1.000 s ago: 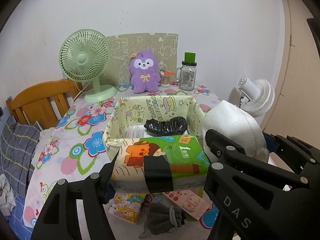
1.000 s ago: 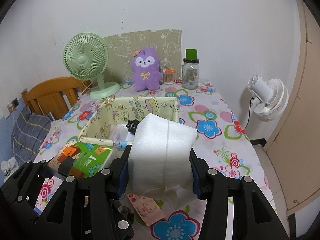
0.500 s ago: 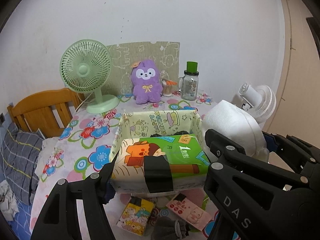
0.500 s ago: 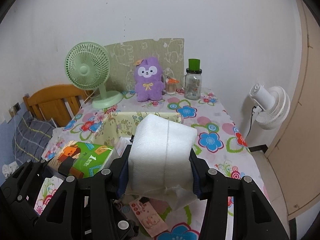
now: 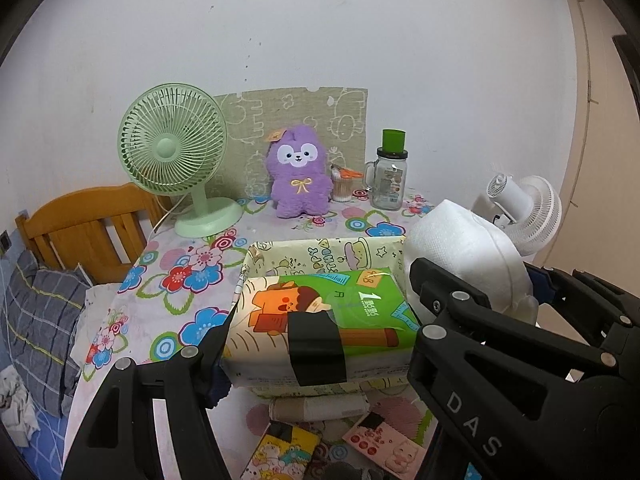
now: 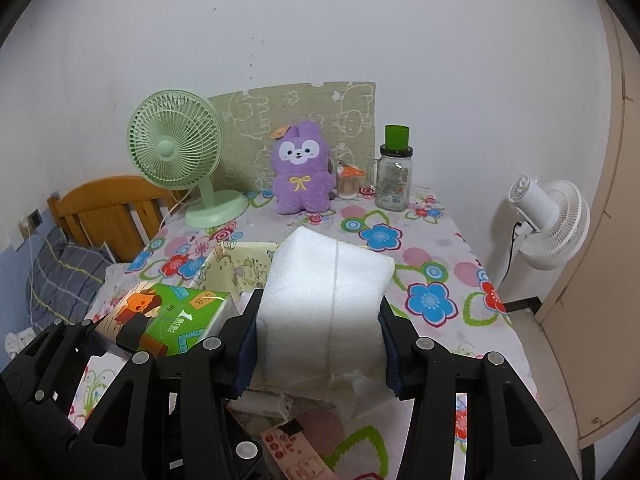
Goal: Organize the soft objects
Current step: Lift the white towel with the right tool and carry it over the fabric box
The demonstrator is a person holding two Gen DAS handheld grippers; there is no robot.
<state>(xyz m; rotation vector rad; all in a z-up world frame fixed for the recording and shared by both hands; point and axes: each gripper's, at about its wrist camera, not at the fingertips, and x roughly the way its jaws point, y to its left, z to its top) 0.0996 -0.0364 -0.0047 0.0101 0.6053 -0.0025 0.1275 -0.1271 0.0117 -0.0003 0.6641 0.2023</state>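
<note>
Two soft packs up in the air at once, one per gripper. Left gripper [image 5: 320, 344] clamped across the short sides of the green tissue pack [image 5: 320, 316], long axis running left to right between the fingers, black tape strip facing the camera. Right gripper [image 6: 316, 344] squeezed on the white tissue bundle [image 6: 324, 304], pads dug into both flanks, seam running away from the camera and plastic wrap crumpled at the near end.

Key bit for whatever came next: cartoon-print fabric bin [image 5: 320, 252] sat on the flowered desk [image 5: 188, 272] just beyond and below the green pack, so dead ahead of the left gripper and ahead-left of the right one. Looked like the left hand had the shorter trip. Bin mouth ran wide left to right, same way as the green pack's long axis, so probably no twist needed, just forward and down. Couldn't see inside the bin, blocked by the packs.

Small card packets [image 5: 384, 448] lay loose on the desk below both grippers. Purple plush [image 5: 300, 176], green fan [image 5: 172, 148] and glass jar [image 5: 388, 180] lined up at the far edge, well apart from all this.
</note>
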